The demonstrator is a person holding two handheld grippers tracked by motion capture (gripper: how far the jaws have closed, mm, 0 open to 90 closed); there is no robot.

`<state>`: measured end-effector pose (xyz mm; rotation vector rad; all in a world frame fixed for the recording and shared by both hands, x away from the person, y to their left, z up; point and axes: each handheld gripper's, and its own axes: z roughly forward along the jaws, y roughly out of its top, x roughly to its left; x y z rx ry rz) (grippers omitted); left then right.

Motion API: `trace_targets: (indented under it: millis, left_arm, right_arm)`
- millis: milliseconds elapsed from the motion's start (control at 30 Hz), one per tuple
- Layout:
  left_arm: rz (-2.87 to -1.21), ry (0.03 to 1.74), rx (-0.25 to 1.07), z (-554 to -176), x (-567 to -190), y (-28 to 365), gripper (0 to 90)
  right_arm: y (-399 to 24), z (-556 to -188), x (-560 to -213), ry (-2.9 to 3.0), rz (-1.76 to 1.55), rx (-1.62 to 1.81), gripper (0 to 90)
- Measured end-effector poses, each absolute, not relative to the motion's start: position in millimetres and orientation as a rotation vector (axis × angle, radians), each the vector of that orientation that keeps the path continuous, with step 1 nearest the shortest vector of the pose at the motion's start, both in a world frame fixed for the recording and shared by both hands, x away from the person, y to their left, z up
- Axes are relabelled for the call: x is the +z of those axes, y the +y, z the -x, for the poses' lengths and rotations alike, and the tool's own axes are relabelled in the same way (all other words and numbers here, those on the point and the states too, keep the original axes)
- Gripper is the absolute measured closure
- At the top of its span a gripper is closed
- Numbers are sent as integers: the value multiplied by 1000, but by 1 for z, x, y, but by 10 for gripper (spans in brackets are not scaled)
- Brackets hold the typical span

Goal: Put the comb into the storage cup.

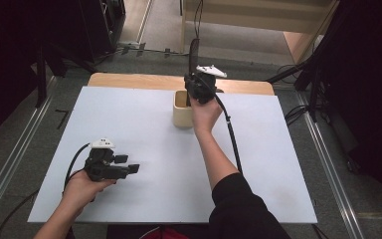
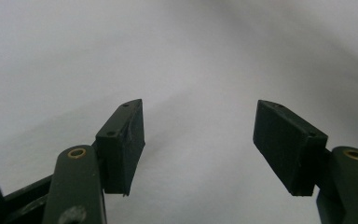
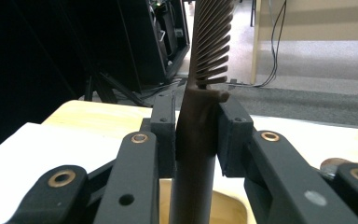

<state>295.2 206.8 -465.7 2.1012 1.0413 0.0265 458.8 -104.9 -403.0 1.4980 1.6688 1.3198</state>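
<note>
A white board [image 1: 144, 124] covers a pale wooden table [image 1: 129, 79] on grey floor, dark racks behind. The right gripper [image 3: 196, 135] is clamped on a brown comb [image 3: 200, 107], held upright over the wooden holder [image 1: 181, 115]. The left gripper [image 2: 199, 140] rests near the front-left, jaws spread, nothing between them.

Lab, floor rails [image 1: 10, 164], dark tripods [image 1: 42, 69], white-topped table [image 1: 144, 124]

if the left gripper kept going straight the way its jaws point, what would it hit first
Probably nothing soon: the left gripper stands open, pointing right across the bare white table. Its own view shows only table ahead; depth is hard to judge.
</note>
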Motion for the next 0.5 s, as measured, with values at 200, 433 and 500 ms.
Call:
trace_targets:
  millis: [200, 433, 500]
  left_arm:
    - [-2099, 1043, 28, -295, -466, 207, 351]
    - [-2097, 1041, 30, -295, -466, 207, 352]
    - [-2097, 1039, 30, -295, -466, 207, 352]
  right_arm:
    - [-105, -459, -407, 1687, -1499, 1308, 700]
    - [-104, -458, -412, 1691, -1501, 1309, 699]
    - [-105, -457, -415, 1691, -1505, 1307, 699]
